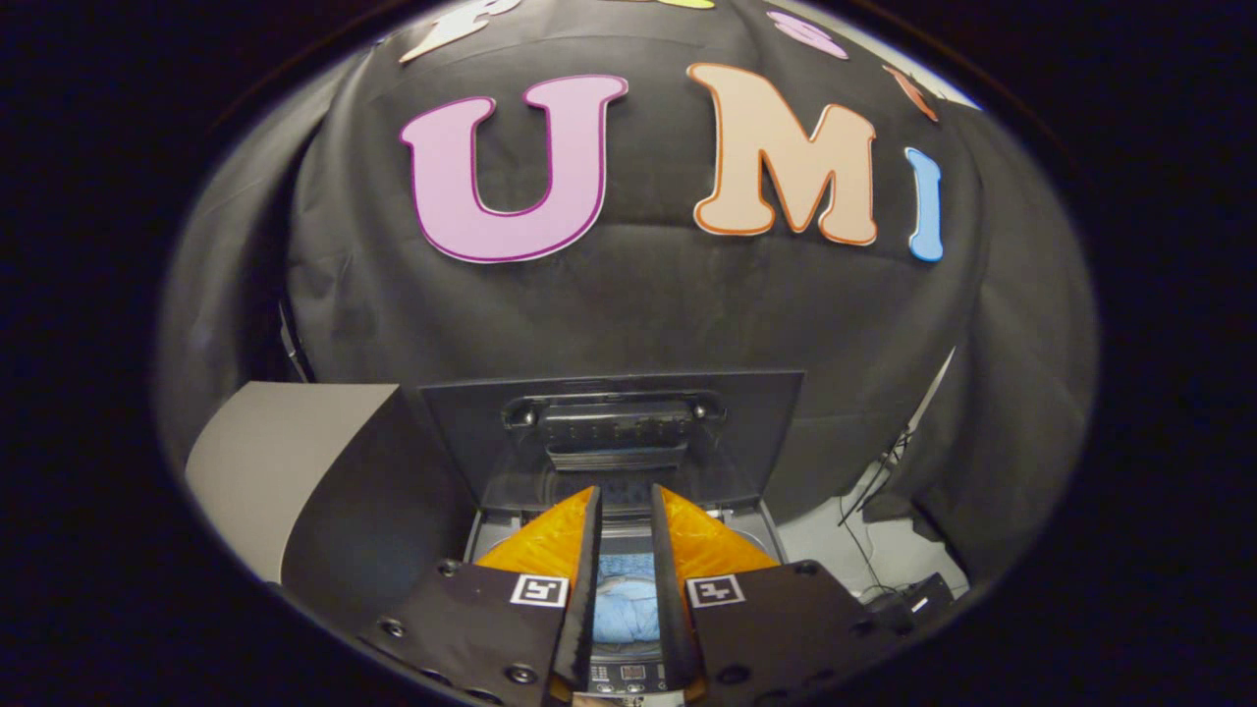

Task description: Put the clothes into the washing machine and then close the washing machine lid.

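Observation:
The top-loading washing machine [761, 535] stands right below me with its dark lid [614, 422] raised upright at the back. A light blue garment [625, 601] lies bunched down in the drum and shows through the gap between my fingers. My gripper [624, 491] hovers over the drum opening, its tips pointing at the foot of the lid. The fingers stand a narrow gap apart, open, with nothing pressed between them. The machine's control panel [628, 678] shows at the near edge, under the fingers.
A grey flat surface [265, 462] lies to the left of the machine, partly under black cloth. To the right, cables [864, 550] and a small dark box [923, 599] sit on the pale floor. The black cloth wall hangs close behind the lid.

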